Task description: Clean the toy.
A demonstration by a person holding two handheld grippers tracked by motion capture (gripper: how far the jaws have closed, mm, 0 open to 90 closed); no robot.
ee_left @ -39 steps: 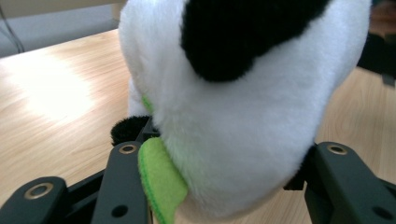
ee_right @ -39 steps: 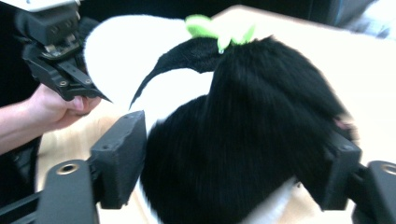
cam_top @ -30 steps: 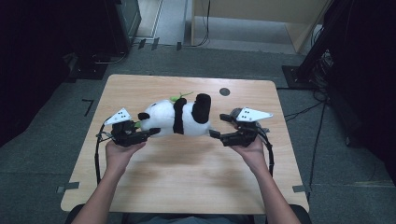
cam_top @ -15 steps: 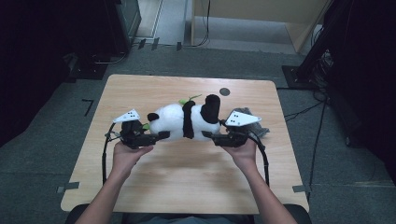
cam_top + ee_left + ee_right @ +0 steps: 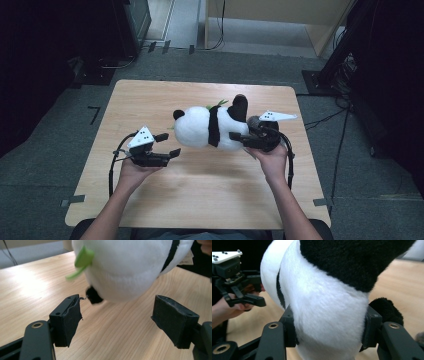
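Your left claw (image 5: 169,145) has let go of the panda plush toy (image 5: 210,127) and pulled back toward you; its jaws have just been opening and stand apart, empty, just short of the white head. Your right claw (image 5: 329,330) is clamped on the panda's white-and-black rear, holding it over the table (image 5: 200,195), green leaf (image 5: 81,262) at its mouth.

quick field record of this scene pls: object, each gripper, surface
object: black-and-white plush panda toy, lying on its side, green leaf piece at its head
left gripper: open, jaws have just been opening, nothing between the fingers, apart from the panda's head
right gripper: shut on the panda's body, jaws have just been closing
surface: light wooden table
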